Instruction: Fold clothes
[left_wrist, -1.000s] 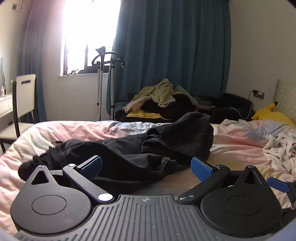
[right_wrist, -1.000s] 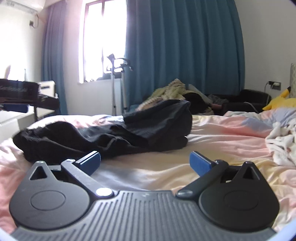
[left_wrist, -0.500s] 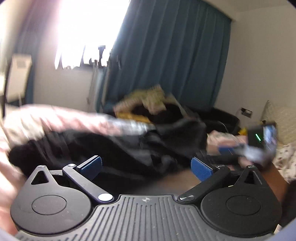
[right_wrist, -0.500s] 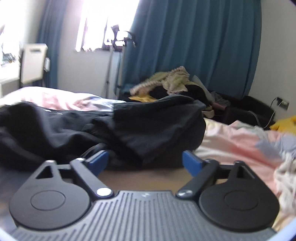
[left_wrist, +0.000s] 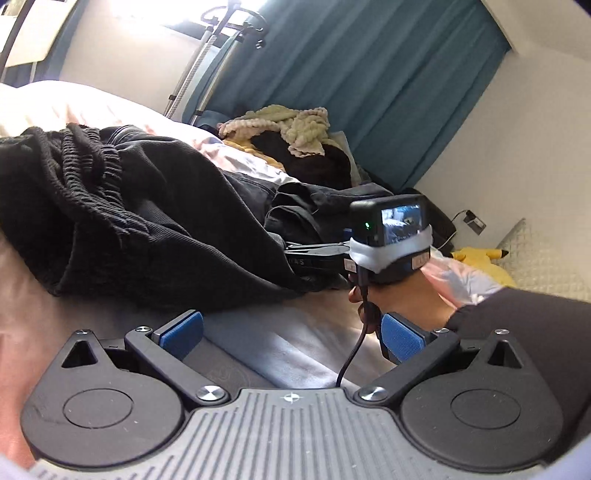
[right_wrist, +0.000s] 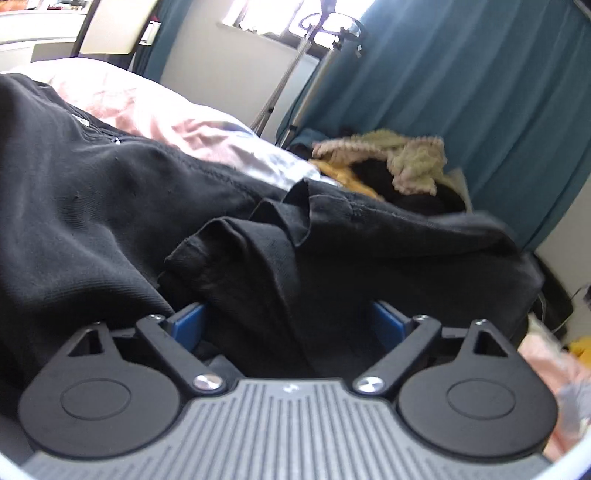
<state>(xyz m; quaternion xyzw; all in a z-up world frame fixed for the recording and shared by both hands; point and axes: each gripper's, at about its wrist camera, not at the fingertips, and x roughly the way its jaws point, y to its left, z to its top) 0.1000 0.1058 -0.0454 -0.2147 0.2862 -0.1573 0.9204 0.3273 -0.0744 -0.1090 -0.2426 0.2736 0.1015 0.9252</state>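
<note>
A heap of black clothes (left_wrist: 155, 221) lies crumpled on the bed (left_wrist: 280, 343), spreading from the far left toward the middle, with a ribbed knit piece (left_wrist: 74, 173) bunched at its left end.

The left claw (left_wrist: 291, 334) hangs low over bare sheet near the heap's near edge, its blue pads (left_wrist: 181, 328) spread wide with nothing between them.

The right claw (right_wrist: 286, 323) is pushed into the black clothes (right_wrist: 258, 251): a folded flap of the fabric sits between its blue pads (right_wrist: 188, 323), which stand wide apart and do not pinch it. From the left wrist view the right claw (left_wrist: 314, 253) shows from the side, at the right end of the heap, held in the person's right hand (left_wrist: 402, 299), with a small camera (left_wrist: 391, 225) strapped on top and a black cable (left_wrist: 354, 343) hanging down from it.

At the far side, past the bed, a second pile of clothes (left_wrist: 291, 144) with a pale knit blanket on top sits in front of a teal curtain (left_wrist: 369, 81). A yellow plush toy (left_wrist: 480, 258) lies at the far right.
</note>
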